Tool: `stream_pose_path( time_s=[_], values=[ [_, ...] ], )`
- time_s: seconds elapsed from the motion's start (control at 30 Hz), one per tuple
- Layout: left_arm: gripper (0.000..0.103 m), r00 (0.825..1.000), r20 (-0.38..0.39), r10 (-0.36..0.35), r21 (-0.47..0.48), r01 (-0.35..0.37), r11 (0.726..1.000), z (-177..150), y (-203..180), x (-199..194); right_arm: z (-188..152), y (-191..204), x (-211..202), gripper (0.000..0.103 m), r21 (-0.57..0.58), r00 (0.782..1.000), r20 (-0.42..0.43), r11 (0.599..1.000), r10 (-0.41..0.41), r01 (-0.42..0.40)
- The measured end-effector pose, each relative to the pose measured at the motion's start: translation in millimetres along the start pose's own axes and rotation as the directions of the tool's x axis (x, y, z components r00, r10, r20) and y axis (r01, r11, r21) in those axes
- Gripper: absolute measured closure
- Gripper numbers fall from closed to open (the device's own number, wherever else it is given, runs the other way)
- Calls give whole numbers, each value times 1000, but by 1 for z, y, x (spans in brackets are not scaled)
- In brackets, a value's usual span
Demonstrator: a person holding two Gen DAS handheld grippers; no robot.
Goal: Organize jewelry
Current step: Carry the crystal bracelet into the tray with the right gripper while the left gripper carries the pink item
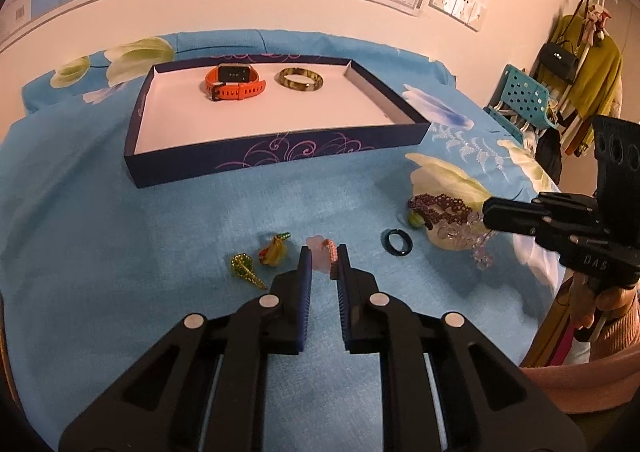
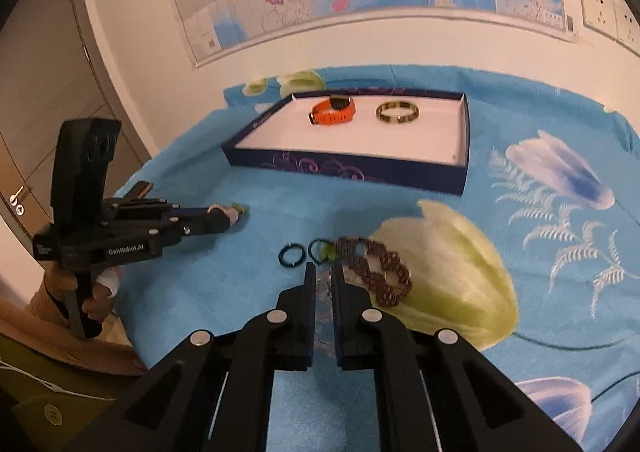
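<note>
A blue flowered cloth (image 1: 120,212) is covering the table, and toward its far side a shallow dark-blue tray (image 1: 256,156) with a white floor is sitting, holding an orange watch (image 1: 234,83) on the left and a mottled bangle (image 1: 301,80) just to its right, the two lying apart. On the cloth in front of the tray, starting from the left, a green beaded leaf piece (image 1: 246,269) is lying beside a yellow-and-red ornament (image 1: 274,250). Next to these the left gripper (image 1: 322,258) is pointing down at the cloth with its jaws drawn nearly together, pinching a small pink ornament (image 1: 326,248) between the blue pads; the right wrist view is showing the same pink piece sticking out of that gripper's tip (image 2: 230,214). Further right a dark ring (image 1: 396,242) is lying flat on the cloth, with a second dark ring (image 2: 320,250) just beside it in the right wrist view. At the right, a brown beaded bracelet (image 2: 380,272) is resting across a printed white flower, touching a small green bead (image 2: 329,252). The right gripper (image 2: 323,272) is hanging just above this spot with its jaws almost fully closed; a clear bead strand (image 1: 474,242) is dangling at its tip, apparently caught between the pads, though the grip itself is blurred.
</note>
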State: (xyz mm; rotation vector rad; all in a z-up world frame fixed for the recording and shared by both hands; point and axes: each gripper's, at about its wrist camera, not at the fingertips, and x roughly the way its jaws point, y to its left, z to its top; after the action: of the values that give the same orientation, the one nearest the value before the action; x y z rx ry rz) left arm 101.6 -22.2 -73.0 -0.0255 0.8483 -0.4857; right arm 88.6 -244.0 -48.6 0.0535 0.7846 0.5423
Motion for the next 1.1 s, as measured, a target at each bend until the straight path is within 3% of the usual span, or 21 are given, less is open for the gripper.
stream_pose_path(
  time_s=[0.5, 1.1],
  values=[
    [90, 997, 79, -3, 26, 1, 1000, 28, 2, -19, 44, 1, -19, 97, -18, 992, 120, 999, 32, -30],
    [90, 995, 93, 47, 11, -48, 999, 92, 35, 10, 125, -24, 21, 97, -35, 985, 168, 999, -27, 33]
  ],
)
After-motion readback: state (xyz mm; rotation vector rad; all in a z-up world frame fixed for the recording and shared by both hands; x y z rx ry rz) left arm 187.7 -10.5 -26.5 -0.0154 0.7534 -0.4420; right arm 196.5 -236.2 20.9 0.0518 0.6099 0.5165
